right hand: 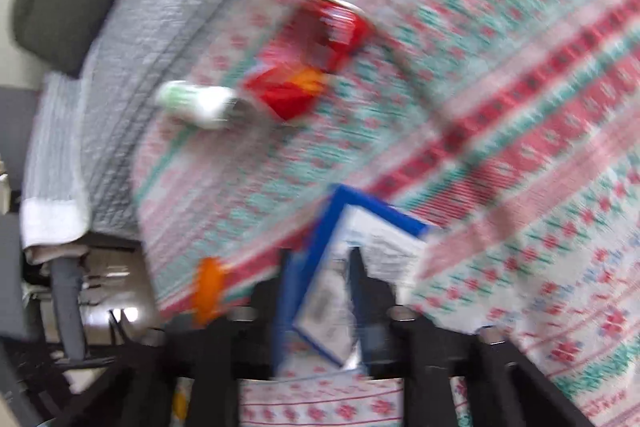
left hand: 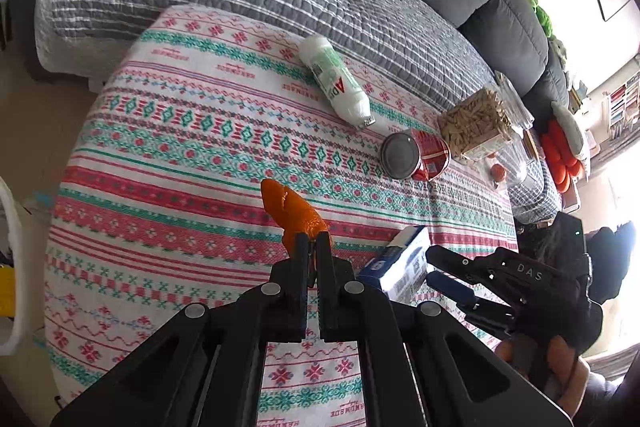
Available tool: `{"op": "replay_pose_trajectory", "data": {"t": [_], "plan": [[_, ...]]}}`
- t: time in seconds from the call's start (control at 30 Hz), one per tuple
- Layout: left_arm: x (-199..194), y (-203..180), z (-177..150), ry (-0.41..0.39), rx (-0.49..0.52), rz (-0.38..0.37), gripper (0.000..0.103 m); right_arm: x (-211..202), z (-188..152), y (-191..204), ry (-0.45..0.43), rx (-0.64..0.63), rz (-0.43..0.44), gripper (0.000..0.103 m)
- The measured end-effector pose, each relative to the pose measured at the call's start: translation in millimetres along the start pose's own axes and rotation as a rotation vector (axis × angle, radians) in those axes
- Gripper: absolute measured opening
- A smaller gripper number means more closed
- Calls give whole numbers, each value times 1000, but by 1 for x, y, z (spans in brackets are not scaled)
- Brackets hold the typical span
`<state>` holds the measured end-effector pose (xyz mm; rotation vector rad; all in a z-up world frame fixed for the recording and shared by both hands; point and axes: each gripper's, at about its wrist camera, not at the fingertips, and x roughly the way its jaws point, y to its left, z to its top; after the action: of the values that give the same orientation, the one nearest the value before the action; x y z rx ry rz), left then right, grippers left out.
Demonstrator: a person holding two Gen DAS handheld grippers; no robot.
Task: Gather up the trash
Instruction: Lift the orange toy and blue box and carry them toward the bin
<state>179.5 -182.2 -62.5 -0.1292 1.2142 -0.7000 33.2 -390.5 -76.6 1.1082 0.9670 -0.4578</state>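
The left gripper (left hand: 314, 247) is pinched tight on a crumpled orange wrapper (left hand: 290, 207), holding it clear above the near edge of the patterned tablecloth (left hand: 168, 155). The right gripper (right hand: 320, 291) clamps a blue-and-white carton (right hand: 356, 255), also lifted off the cloth (that view is badly smeared, so how firmly it bites is hard to judge). The wrapper looks feather-light and limp; a pinch anywhere on its bunched end should hold. The carton seems light thin card, probably easy to crush, best gripped across its flat faces. Still lying toward the cloth's far edge are a white plastic bottle (left hand: 336, 83) on its side and a tipped red can (left hand: 416, 155), both likely to roll and best taken across the body.
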Motion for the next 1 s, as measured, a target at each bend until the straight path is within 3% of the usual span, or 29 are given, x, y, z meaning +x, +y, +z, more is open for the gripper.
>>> {"op": "replay_pose_trajectory", "data": {"t": [0.13, 0.4, 0.43, 0.47, 0.5, 0.67, 1.0], "plan": [[-10, 10, 1, -11, -13, 5, 3, 4, 0, -8, 2, 44, 52, 46], [-38, 38, 0, -47, -34, 27, 3, 5, -13, -1, 7, 67, 21, 46], [-41, 42, 0, -49, -39, 29, 3, 6, -13, 0, 0, 61, 26, 40], [-46, 47, -1, -52, -45, 32, 3, 10, -13, 2, -5, 47, 27, 23], [-51, 53, -2, -59, -50, 36, 3, 13, -14, 5, -4, 36, 16, 13], [-77, 82, -5, -98, -79, 62, 3, 5, -22, 34, -56, -58, 40, 3], [-126, 165, -13, -152, -212, 101, 3, 10, -65, 108, -58, -292, 72, 2]]}}
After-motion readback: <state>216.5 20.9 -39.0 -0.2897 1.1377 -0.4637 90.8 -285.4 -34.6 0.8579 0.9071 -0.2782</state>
